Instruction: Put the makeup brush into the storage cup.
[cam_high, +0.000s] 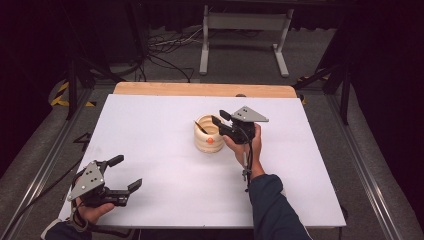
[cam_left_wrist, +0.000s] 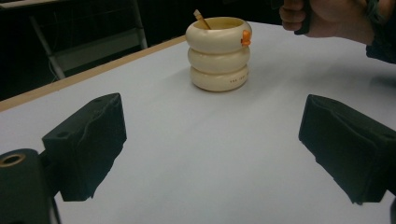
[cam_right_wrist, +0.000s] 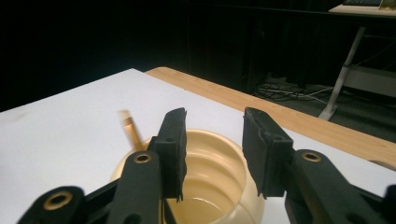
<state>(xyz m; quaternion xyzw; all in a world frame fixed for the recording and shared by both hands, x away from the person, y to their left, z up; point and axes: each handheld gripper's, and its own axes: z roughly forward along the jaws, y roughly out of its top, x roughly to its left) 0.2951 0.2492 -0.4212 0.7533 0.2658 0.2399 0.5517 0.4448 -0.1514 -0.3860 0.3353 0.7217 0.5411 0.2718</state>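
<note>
Mid-worktop stood a cream ribbed three-ring pot (cam_high: 209, 134), apparently rigid and smooth; the rim looked the surest hold. Above it, the right gripper (cam_right_wrist: 212, 154) had jaws apart, empty. Nearer the person, left gripper (cam_high: 125, 175) jaws apart.

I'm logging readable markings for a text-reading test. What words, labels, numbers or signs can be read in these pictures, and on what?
Nothing can be read.
Cream pot: a row of small dark marks low on its bottom ring, too small and blurred to read.
Orange tag at the pot's rim: no lettering can be made out.
Yellow and black hazard stripes on the floor: a pattern, no text.
</note>
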